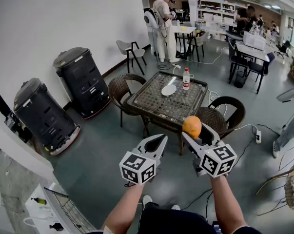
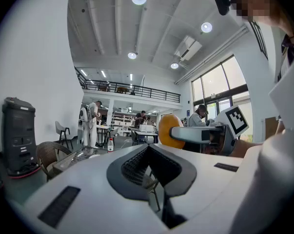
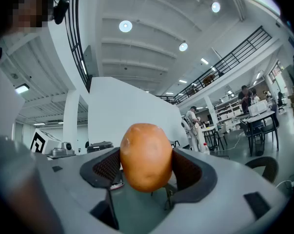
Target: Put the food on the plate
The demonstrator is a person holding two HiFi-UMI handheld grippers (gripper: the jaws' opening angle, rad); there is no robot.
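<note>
My right gripper (image 1: 194, 132) is shut on an orange, egg-shaped food item (image 1: 191, 126), held in the air short of the table. In the right gripper view the food (image 3: 146, 156) fills the gap between the two dark pads. My left gripper (image 1: 156, 141) hangs beside it, shut and holding nothing; its own view shows the jaws (image 2: 149, 148) meeting at the tips. The white plate (image 1: 168, 89) lies on the far part of the dark square table (image 1: 154, 100). From the left gripper view the food (image 2: 167, 129) and the right gripper show at right.
A water bottle (image 1: 186, 79) stands next to the plate. Wicker chairs (image 1: 118, 87) (image 1: 224, 112) ring the table. Two black barrel-shaped machines (image 1: 82, 80) (image 1: 42, 114) stand along the white wall. A person (image 1: 162, 26) stands at the back by desks. Cables lie on the floor.
</note>
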